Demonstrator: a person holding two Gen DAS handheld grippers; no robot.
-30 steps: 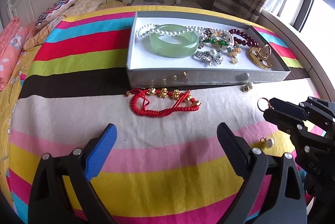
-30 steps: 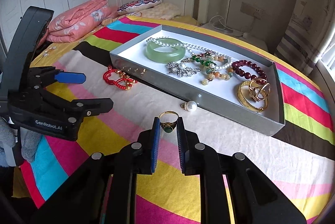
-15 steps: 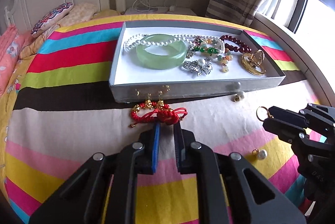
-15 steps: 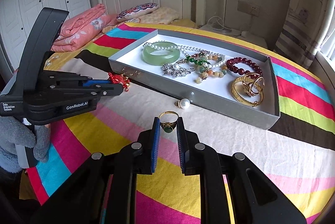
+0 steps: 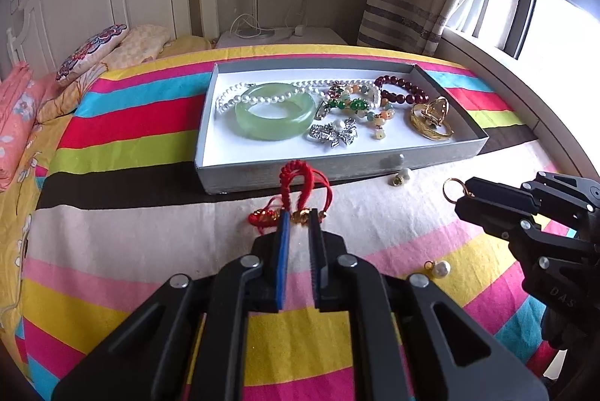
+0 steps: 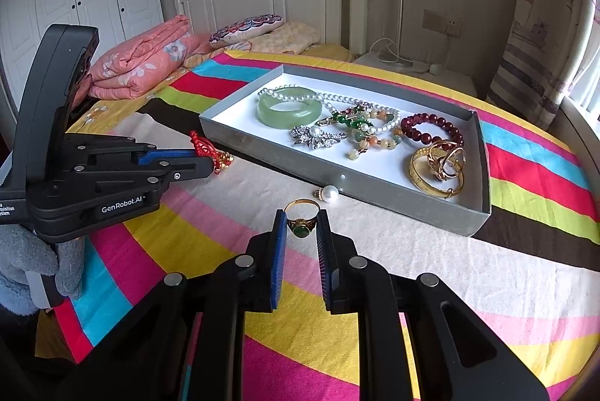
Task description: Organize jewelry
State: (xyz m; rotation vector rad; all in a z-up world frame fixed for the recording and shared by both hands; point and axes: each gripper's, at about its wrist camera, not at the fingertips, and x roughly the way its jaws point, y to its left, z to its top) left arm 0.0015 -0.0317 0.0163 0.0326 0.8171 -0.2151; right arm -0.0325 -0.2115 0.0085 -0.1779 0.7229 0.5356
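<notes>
Left tongs point(image 5: 300, 217) clamp one red bracelet point(image 5: 300, 181); right tongs point(image 6: 302, 223) clamp one ring point(image 6: 301, 213); two pearl earrings point(image 5: 437, 268) lie loose.

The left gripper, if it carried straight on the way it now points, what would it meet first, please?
Most likely the near wall of the grey tray: the left gripper, shut on the red cord bracelet, points at it across bare bedspread. Depth is hard to judge.

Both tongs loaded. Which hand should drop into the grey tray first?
Probably left: its tongs grip the red cord bracelet right at the grey tray wall; the right tongs, holding the gold green-stone ring, sit farther back.
</notes>
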